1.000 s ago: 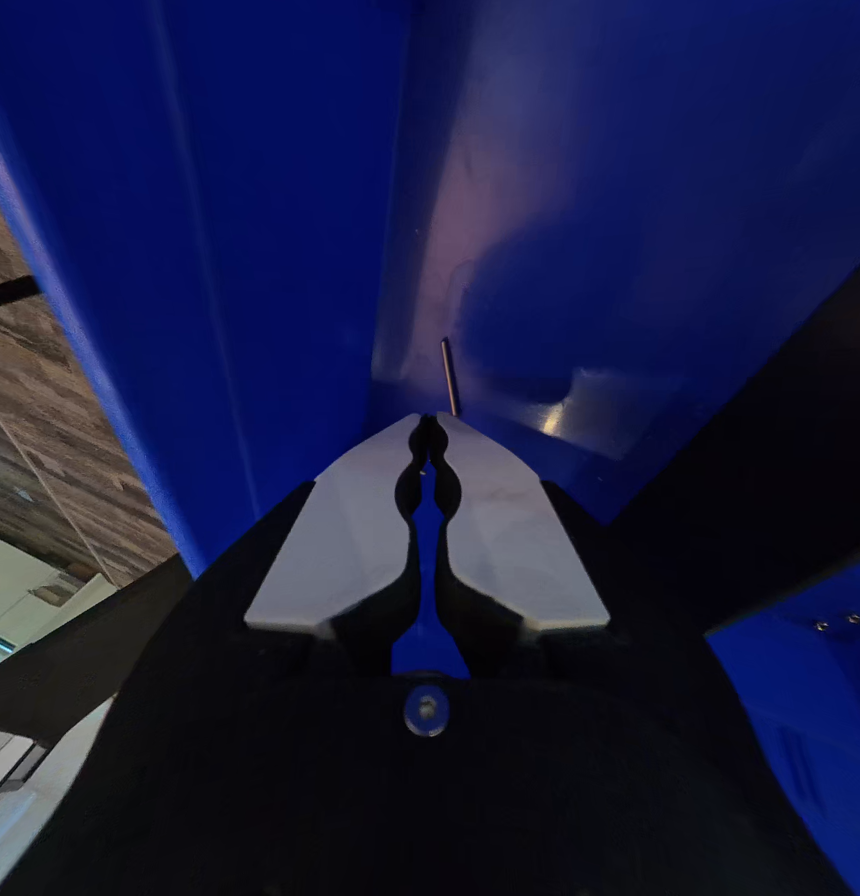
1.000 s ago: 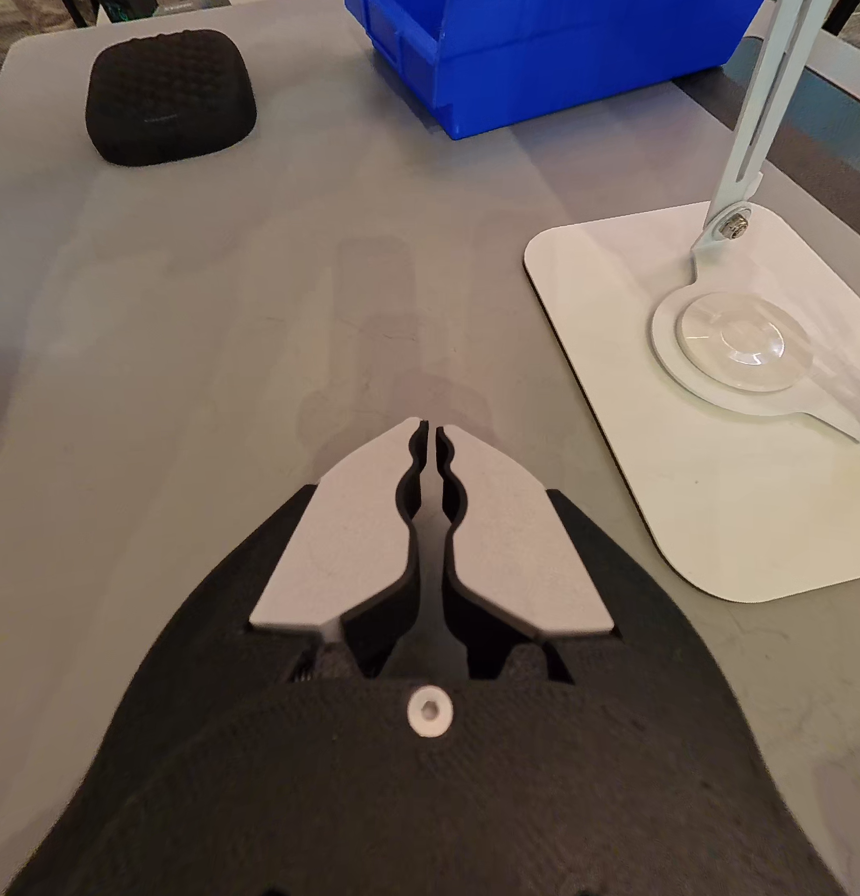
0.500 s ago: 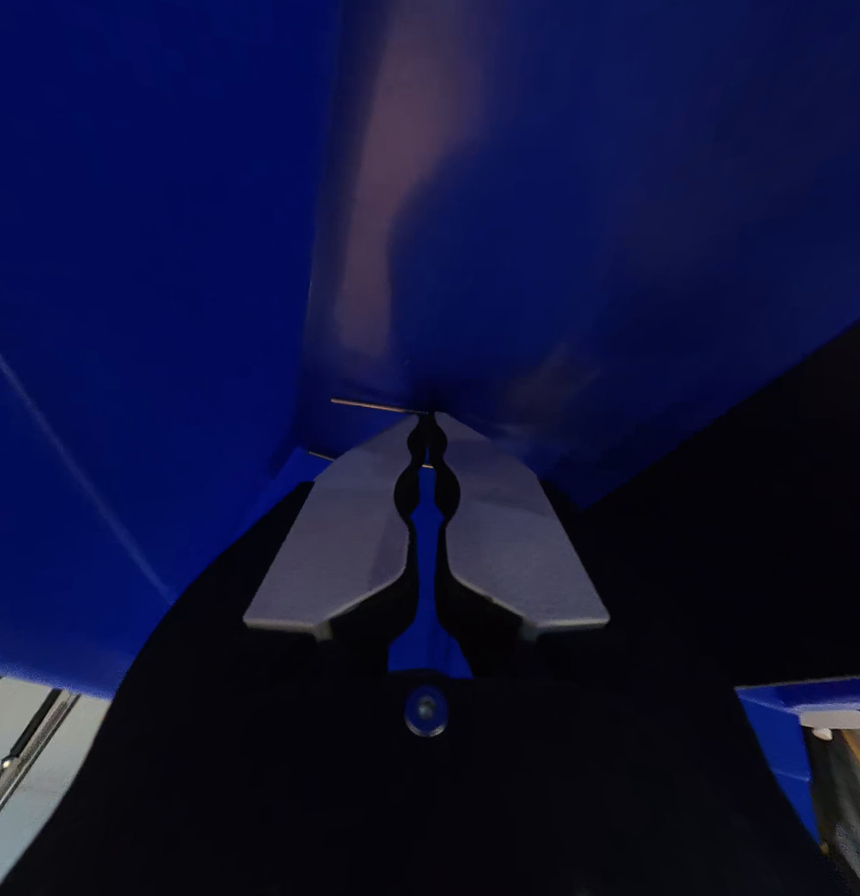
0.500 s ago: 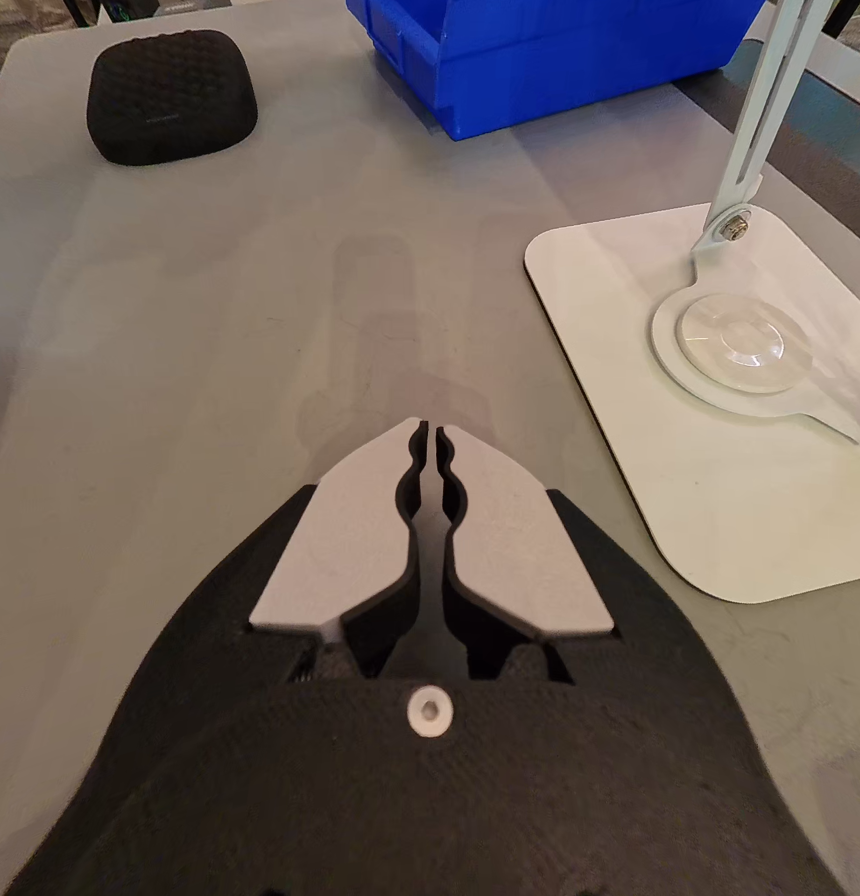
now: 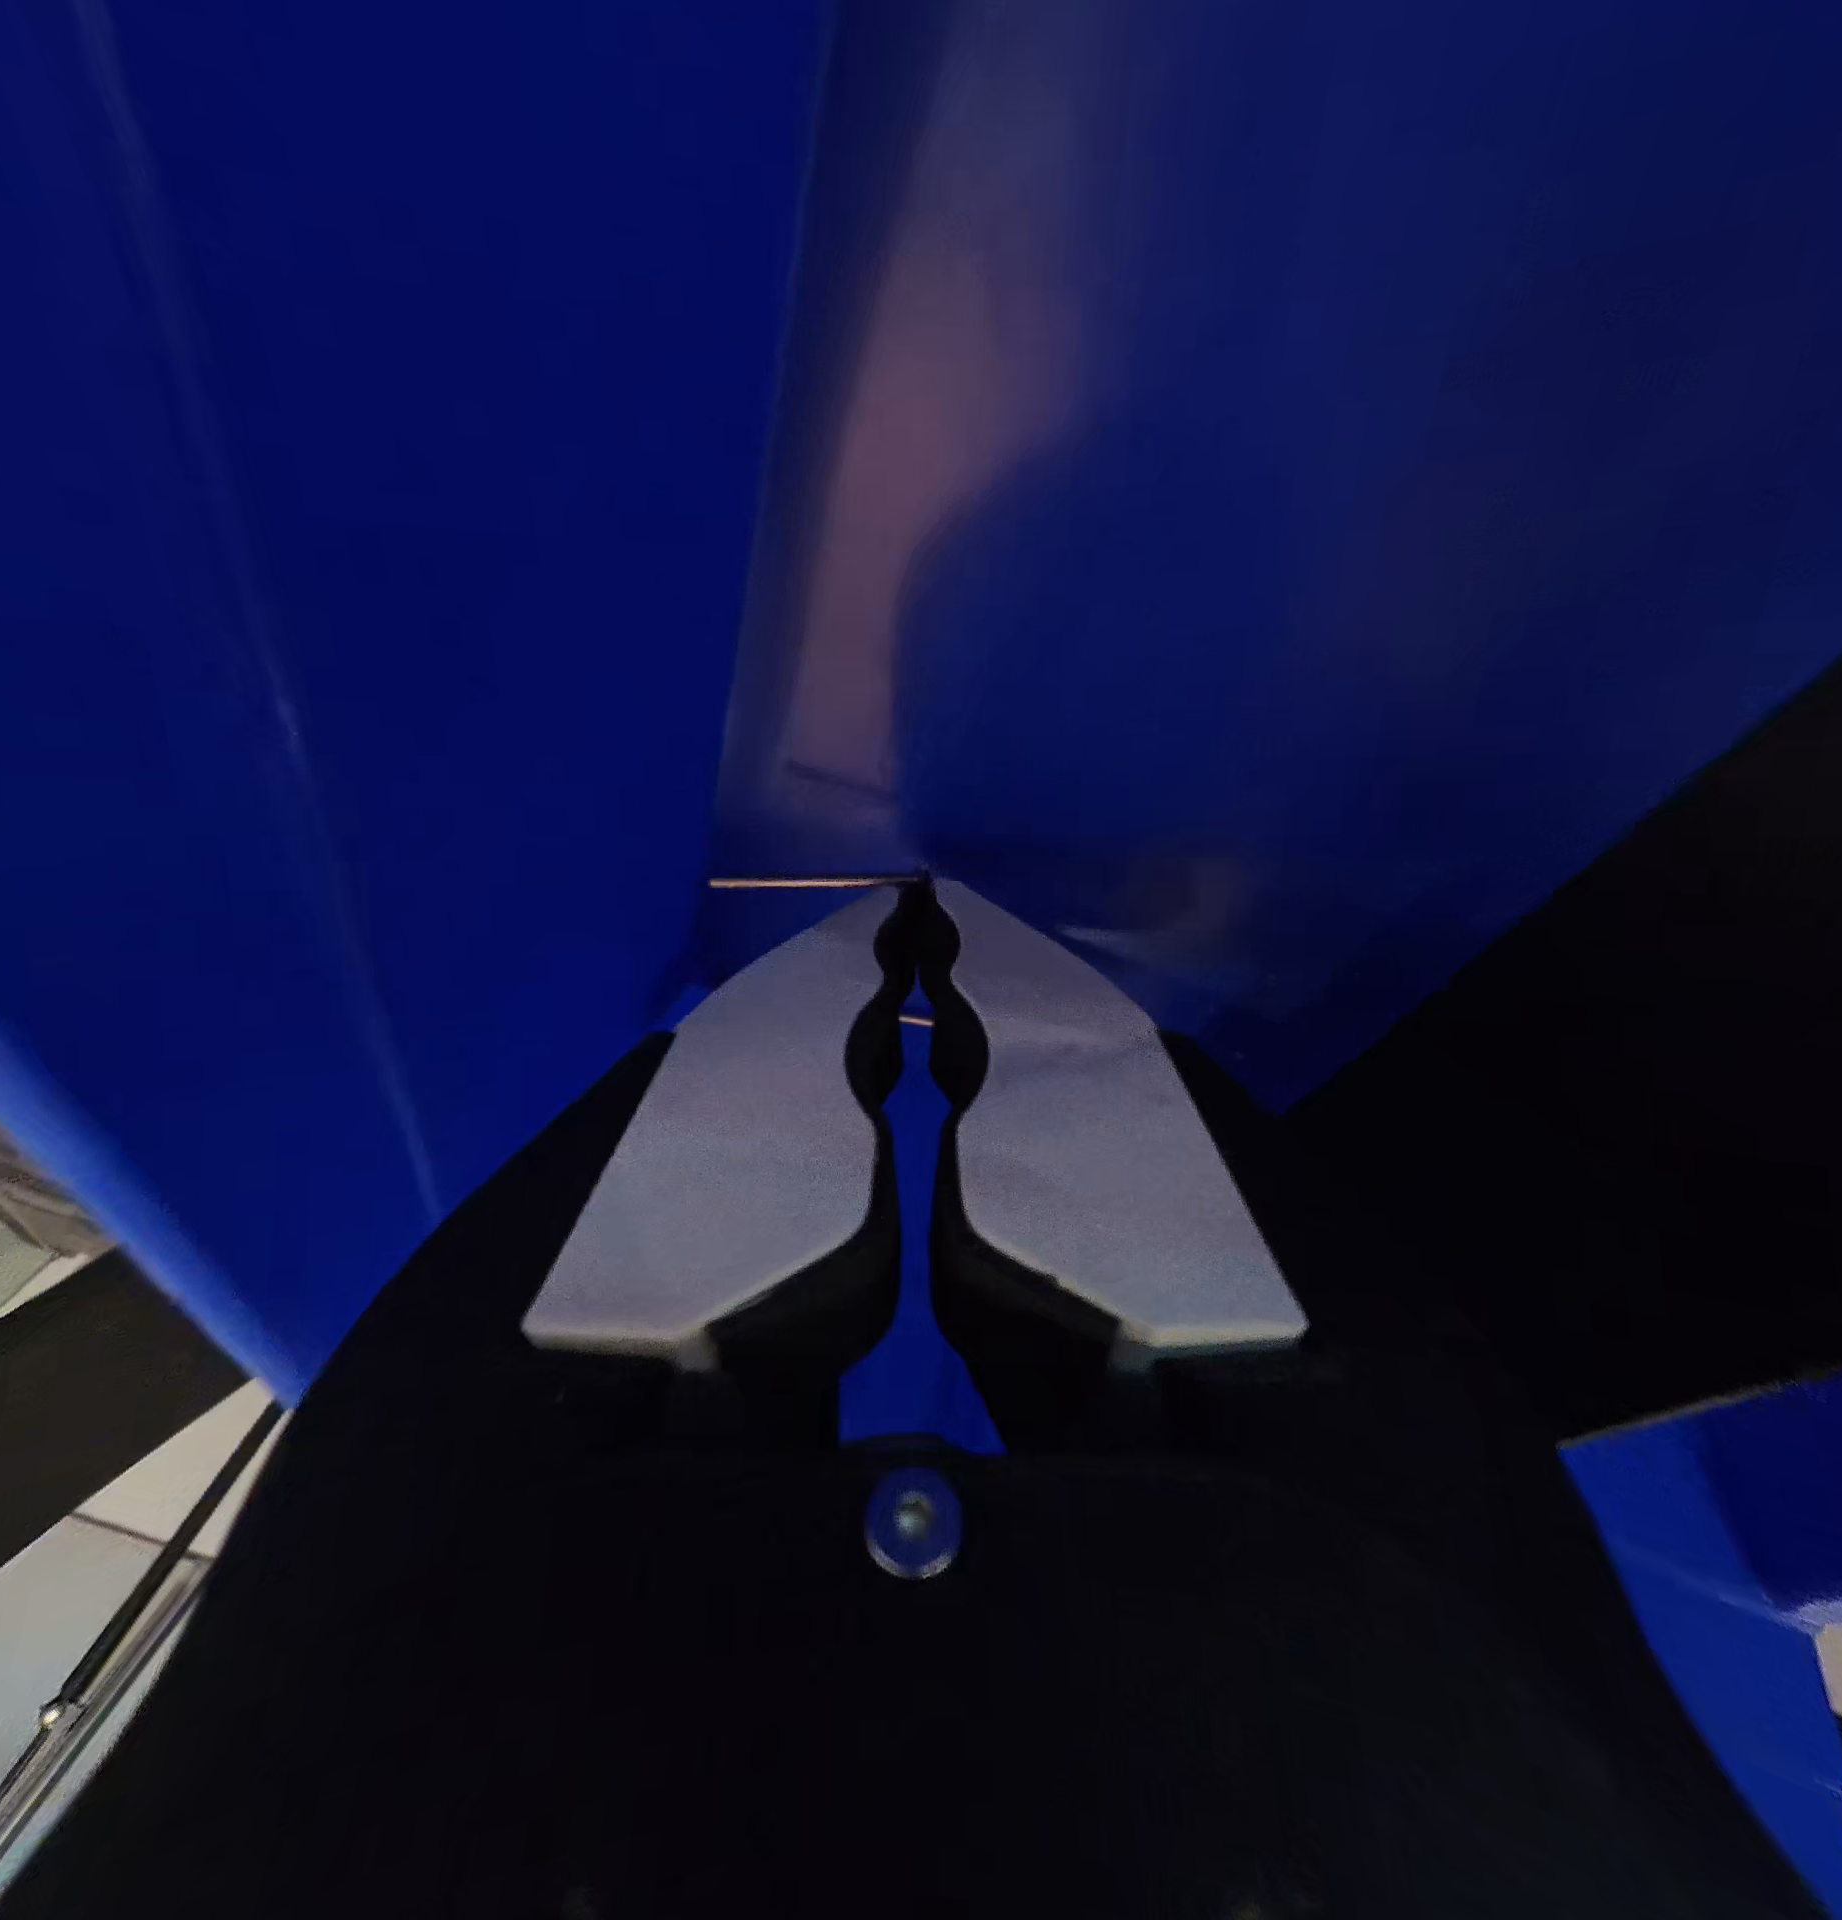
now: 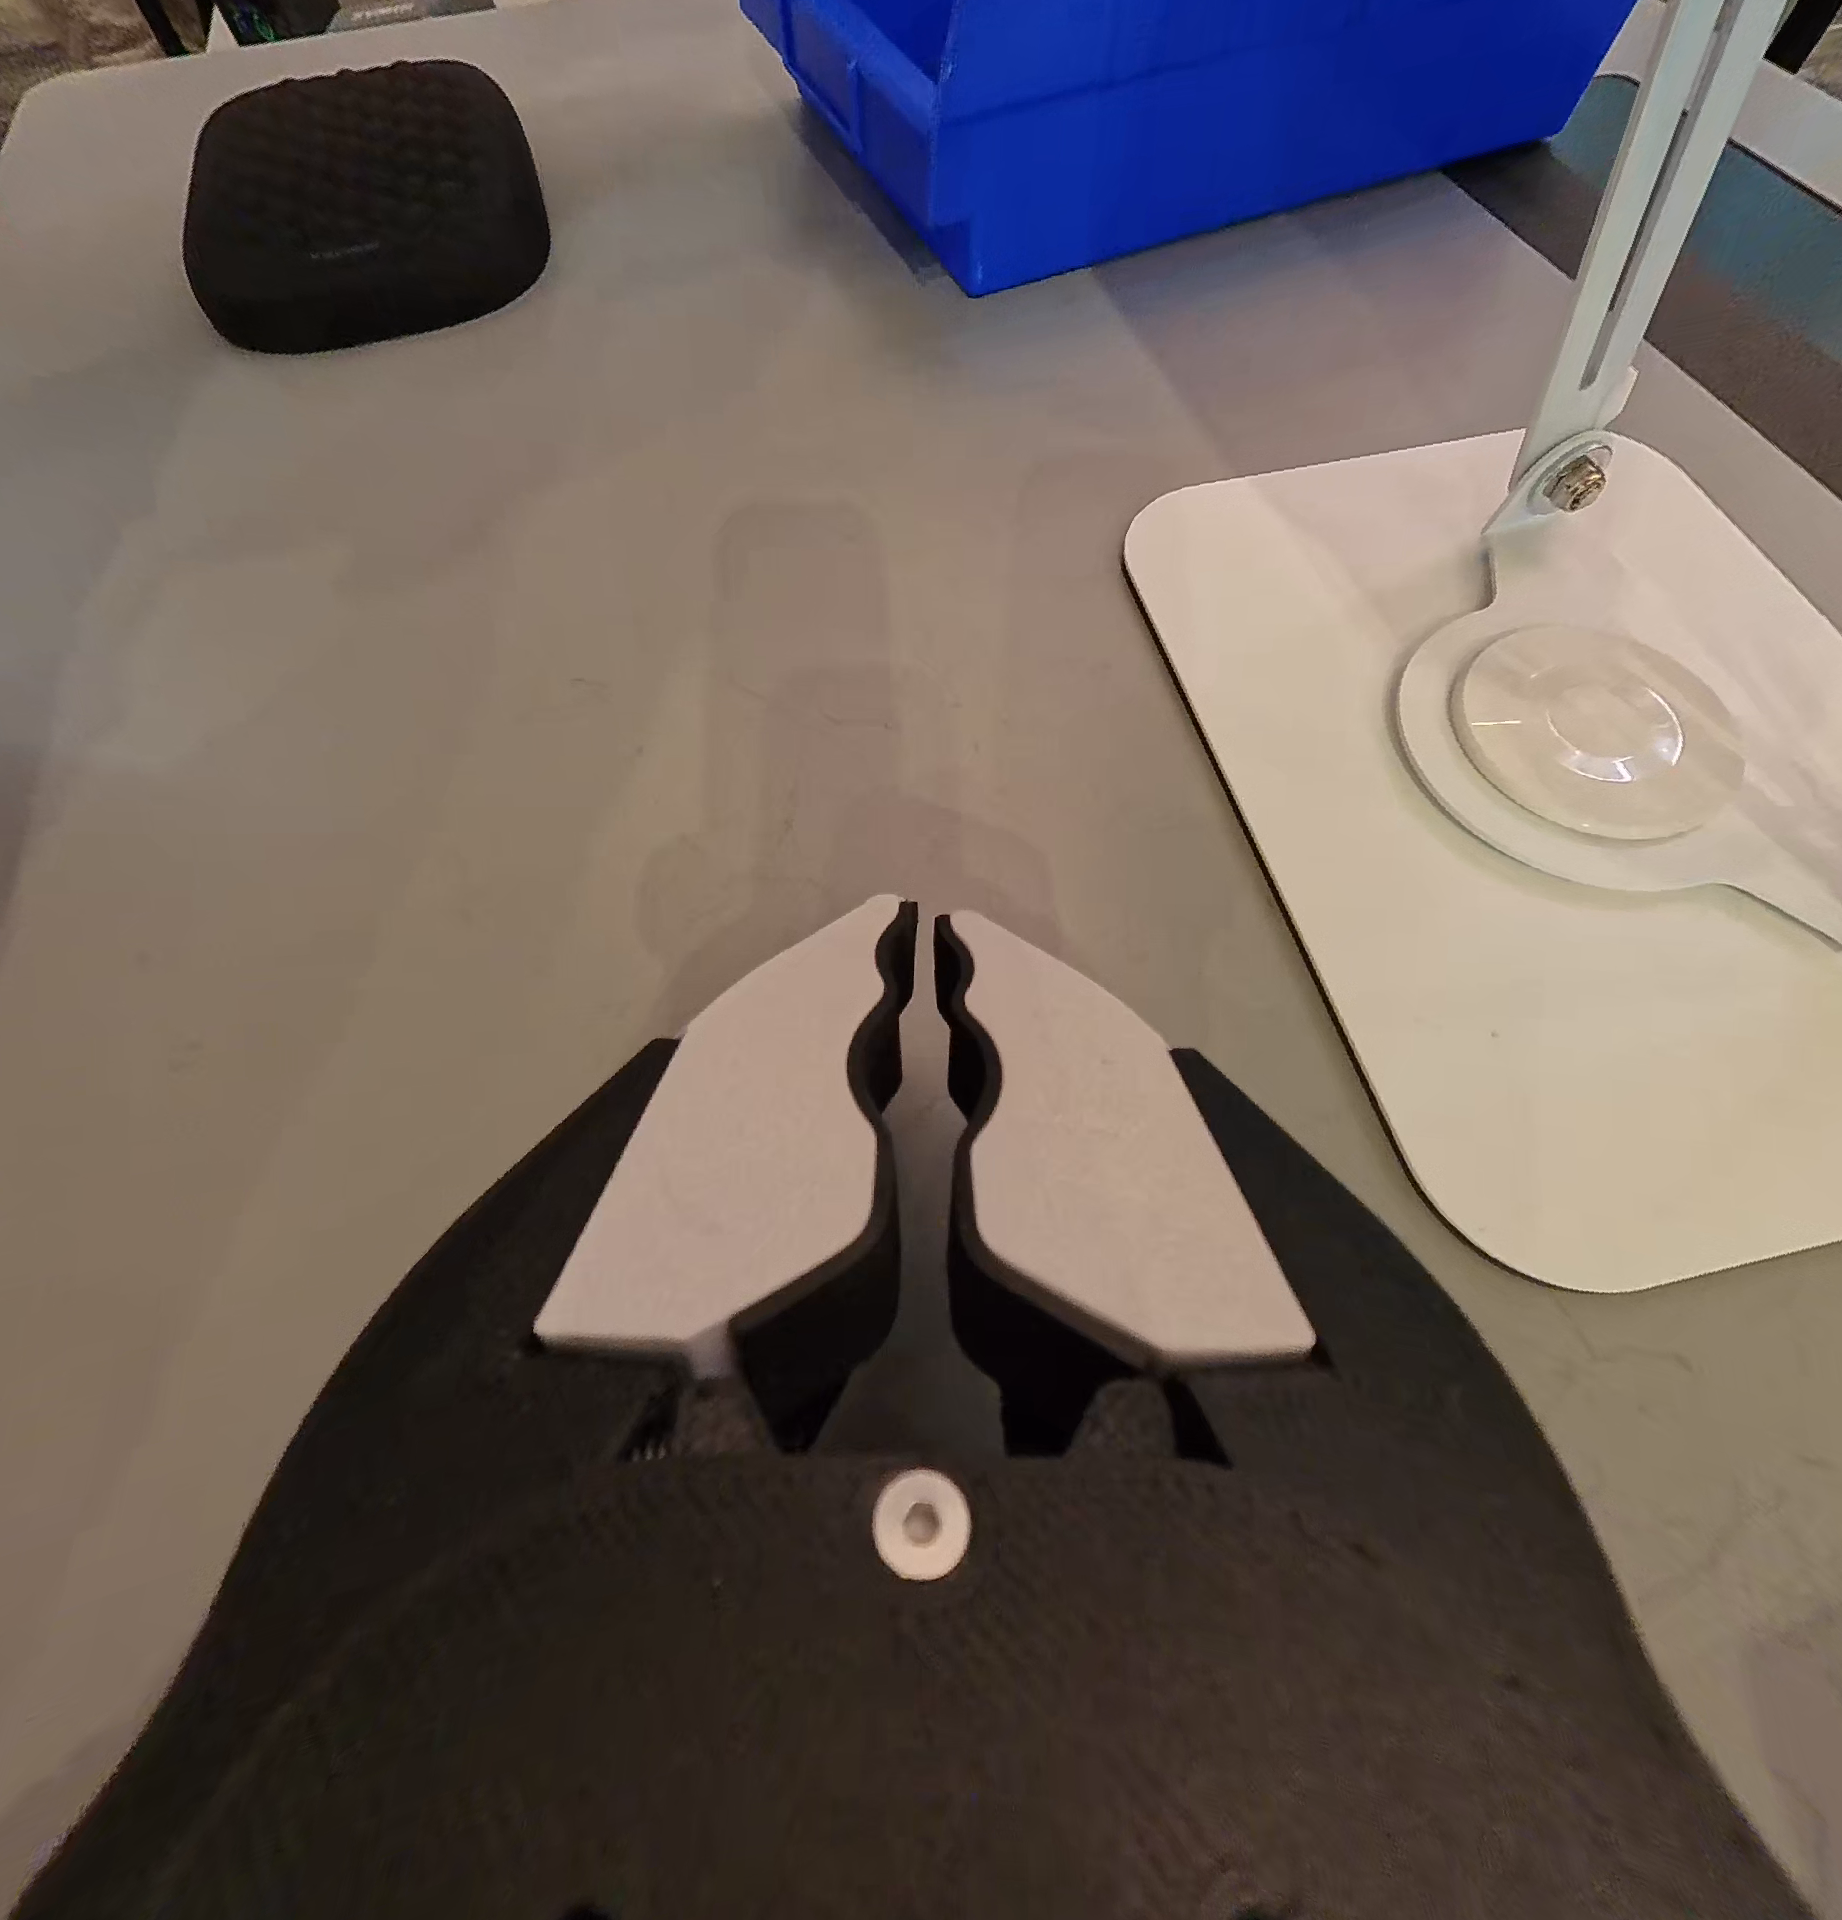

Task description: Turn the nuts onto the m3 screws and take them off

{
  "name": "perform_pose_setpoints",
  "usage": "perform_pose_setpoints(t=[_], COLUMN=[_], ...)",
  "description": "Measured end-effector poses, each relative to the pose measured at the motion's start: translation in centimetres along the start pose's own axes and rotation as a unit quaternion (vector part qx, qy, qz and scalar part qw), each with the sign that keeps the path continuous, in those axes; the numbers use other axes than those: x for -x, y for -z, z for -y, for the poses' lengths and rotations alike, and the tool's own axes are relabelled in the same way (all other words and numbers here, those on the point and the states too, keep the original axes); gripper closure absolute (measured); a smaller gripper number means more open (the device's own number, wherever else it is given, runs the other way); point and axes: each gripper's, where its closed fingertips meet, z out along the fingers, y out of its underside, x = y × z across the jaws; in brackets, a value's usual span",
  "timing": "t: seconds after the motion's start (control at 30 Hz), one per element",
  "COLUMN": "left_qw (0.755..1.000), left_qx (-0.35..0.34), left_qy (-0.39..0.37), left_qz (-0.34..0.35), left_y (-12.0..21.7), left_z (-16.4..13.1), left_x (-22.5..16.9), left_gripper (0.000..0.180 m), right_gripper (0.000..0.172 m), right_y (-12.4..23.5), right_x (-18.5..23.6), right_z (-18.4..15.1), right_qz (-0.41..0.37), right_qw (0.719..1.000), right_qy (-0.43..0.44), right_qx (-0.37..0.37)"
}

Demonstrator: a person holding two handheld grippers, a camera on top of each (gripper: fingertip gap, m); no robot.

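My left gripper (image 5: 917, 894) is deep inside a blue plastic bin (image 5: 377, 520), near its corner. Its jaws are shut, and the tips pinch one end of a thin metal pin (image 5: 792, 883) that sticks out level to the left. My right gripper (image 6: 919, 920) hovers low over the grey table (image 6: 481, 727). Its jaws are all but closed, with only a thin slit between the pads and nothing in them. The blue bin also shows in the right wrist view (image 6: 1156, 156), at the far edge of the table.
A black textured pouch (image 6: 361, 197) lies at the far left of the table. A white stand base (image 6: 1416, 987) with a round clear disc and a slanted white arm (image 6: 1644, 208) sits on the right. Dark bin edges and floor show at the left wrist view's sides. One gripper's finger ends stand about 50 cm off the other's.
A second ago the pin stood upright just beyond my left tips. It then lay crosswise at the tips and has stayed there while the bin's walls shifted around it. My right gripper has not moved.
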Motion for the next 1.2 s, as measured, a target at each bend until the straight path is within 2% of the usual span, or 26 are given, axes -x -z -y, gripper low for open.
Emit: perform_pose_setpoints(t=[0.27,0.43,0.57,0.73,0.9,0.97,1.03,1.1,1.17,1.2], left_qw=[0.997,0.990,0.981,0.962,0.942,0.931,0.927,0.933,0.932,0.937], left_qx=[-0.067,-0.131,-0.179,-0.257,-0.286,-0.302,-0.315,-0.305,-0.318,-0.309], left_qy=[-0.014,-0.001,-0.028,-0.082,-0.178,-0.205,-0.193,-0.187,-0.161,-0.156], left_qz=[0.037,0.051,0.065,0.032,-0.015,-0.030,-0.072,-0.049,-0.065,-0.040], left_y=[4.1,9.1,14.4,18.8,18.3,17.6,16.7,15.3,14.9,14.4], left_z=[0.6,-0.1,-0.1,2.5,6.9,8.6,9.1,8.6,7.9,7.3], left_x=[-0.9,-3.5,-9.0,-20.2,-32.3,-35.6,-37.6,-37.7,-38.3,-38.0], left_gripper=[0.180,0.180,0.180,0.180,0.180,0.180,0.180,0.180,0.180,0.180], right_gripper=[0.168,0.168,0.168,0.168,0.169,0.169,0.168,0.168,0.168,0.168], right_y=[-0.2,-0.3,-0.4,-0.5,-0.5,-0.6,-0.6,-0.6,-0.7,-0.7], right_x=[-0.1,-0.1,-0.1,-0.1,-0.2,-0.1,-0.1,-0.1,-0.1,-0.1], right_z=[-0.1,-0.1,-0.2,-0.2,-0.2,-0.2,-0.2,-0.3,-0.3,-0.3], right_qz=[0.001,0.001,0.001,0.000,0.000,-0.001,-0.001,-0.001,0.000,0.000], right_qw=[1.000,1.000,1.000,1.000,1.000,1.000,1.000,1.000,1.000,1.000], right_qy=[-0.001,-0.001,0.000,0.003,0.001,0.003,0.006,0.006,0.006,0.005], right_qx=[0.002,0.004,0.004,0.007,0.004,0.004,0.005,0.004,0.005,0.005])
